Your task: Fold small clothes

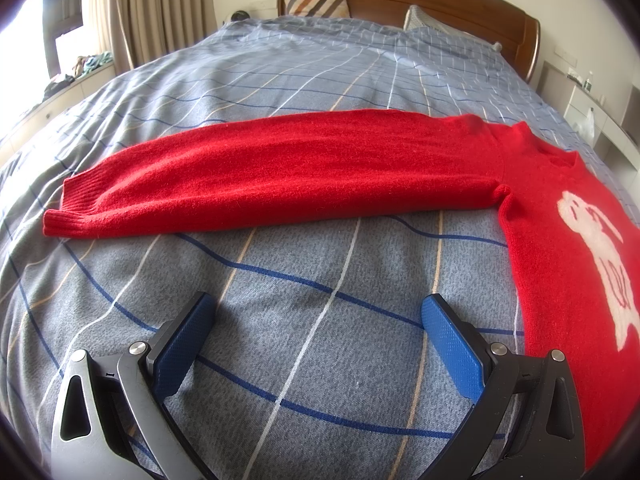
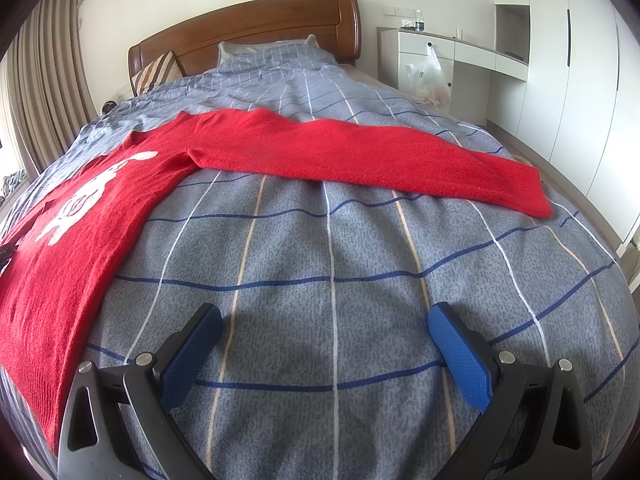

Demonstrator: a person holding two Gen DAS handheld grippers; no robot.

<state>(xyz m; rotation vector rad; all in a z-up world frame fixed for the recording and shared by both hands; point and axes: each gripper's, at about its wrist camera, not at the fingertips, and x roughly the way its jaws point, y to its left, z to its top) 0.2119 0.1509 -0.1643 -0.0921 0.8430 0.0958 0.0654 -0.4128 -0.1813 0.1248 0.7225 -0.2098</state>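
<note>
A red knitted sweater [image 1: 552, 216] with a white animal figure lies flat on the bed, front up. Its one sleeve [image 1: 260, 176] stretches out to the left in the left wrist view, cuff at the far left. In the right wrist view the sweater [image 2: 80, 216] lies at the left and its other sleeve [image 2: 380, 156] reaches right. My left gripper [image 1: 318, 312] hovers open over bare bedspread, short of the sleeve, left of the body. My right gripper [image 2: 325, 322] is open too, over bedspread right of the body, with nothing between its fingers.
The bed carries a grey-blue checked bedspread [image 1: 304, 280] with pillows [image 1: 316, 0] at a wooden headboard [image 2: 248, 28]. A window seat with curtains [image 1: 136, 8] runs along the left side. White cabinets and a desk with a hanging plastic bag [image 2: 430, 80] stand at the right.
</note>
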